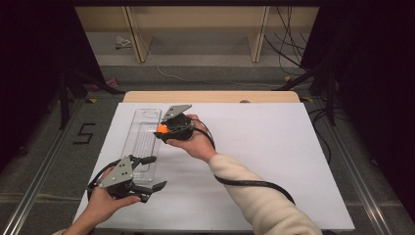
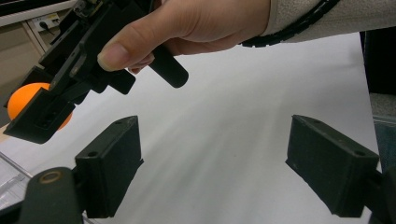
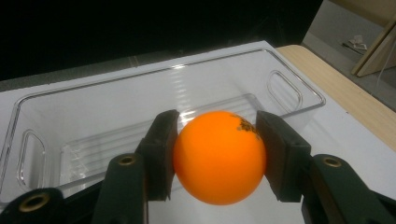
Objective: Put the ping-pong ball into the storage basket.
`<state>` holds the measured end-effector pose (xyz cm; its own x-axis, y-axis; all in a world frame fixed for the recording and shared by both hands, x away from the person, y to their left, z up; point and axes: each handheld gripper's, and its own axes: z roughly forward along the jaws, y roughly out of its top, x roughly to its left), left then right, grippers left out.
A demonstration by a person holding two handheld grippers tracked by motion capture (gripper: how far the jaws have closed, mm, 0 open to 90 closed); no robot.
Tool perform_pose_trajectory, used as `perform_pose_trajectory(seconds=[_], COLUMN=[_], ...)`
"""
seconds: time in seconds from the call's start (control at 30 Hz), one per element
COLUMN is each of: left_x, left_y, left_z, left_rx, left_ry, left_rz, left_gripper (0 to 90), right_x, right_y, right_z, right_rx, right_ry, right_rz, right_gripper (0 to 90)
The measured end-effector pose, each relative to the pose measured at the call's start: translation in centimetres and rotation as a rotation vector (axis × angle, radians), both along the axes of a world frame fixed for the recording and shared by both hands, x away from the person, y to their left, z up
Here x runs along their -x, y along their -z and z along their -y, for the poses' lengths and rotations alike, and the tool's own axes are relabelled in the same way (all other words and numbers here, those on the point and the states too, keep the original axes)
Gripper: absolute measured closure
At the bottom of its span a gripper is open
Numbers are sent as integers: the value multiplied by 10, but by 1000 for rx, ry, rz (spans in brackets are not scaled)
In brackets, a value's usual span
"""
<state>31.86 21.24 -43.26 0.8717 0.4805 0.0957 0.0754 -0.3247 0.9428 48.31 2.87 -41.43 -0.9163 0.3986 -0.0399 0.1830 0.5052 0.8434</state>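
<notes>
Orange ball [image 3: 219, 156] clamped between both pads of the right claw [image 3: 219, 158], held in the air at the rim of the clear tray [image 3: 51, 116], not yet inside. From the high view, ball [image 1: 162, 129] at about 11 o'clock from the counter middle, hanging at the right long edge of the tray [image 1: 142, 147]. Judged as pick-up done; carrying nearly finished; left to do: bring over the tray, lower, release. No other ball seen in the tray, so probably the first one, but not sure.

Left claw [image 2: 212, 163] wide apart, nothing between the jaws, hovering near the 6 o'clock end of the tray [image 1: 132, 183] above the white sheet [image 1: 274, 161]. Role there only a guess: maybe waiting, maybe ready to steady the tray.

Hard to make out: dark mark on the ball top [image 3: 245, 125], print or dirt, cannot tell. Tray bottom difficult to read because of transparency and glare. Near end of the tray partly covered by the left claw in the high view. In the left gripper view, ball [image 2: 28, 95] mostly hidden behind the right claw [image 2: 42, 116]. Wooden counter [image 1: 210, 96] visible as a strip at 12 o'clock.
</notes>
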Motion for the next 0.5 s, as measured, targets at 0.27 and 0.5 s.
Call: perform_pose_trajectory(seconds=[0.27,0.5], left_x=[0,0], left_y=[0,0], left_z=[0,0], left_rx=[-1,-1], left_ry=[1,1], left_rz=[0,0], left_gripper=[175,175], right_x=[-1,-3], right_y=[-1,-1], right_z=[-4,-7], right_rx=[2,7], right_ry=[-4,-8], right_rz=[-2,-6], right_gripper=[514,514])
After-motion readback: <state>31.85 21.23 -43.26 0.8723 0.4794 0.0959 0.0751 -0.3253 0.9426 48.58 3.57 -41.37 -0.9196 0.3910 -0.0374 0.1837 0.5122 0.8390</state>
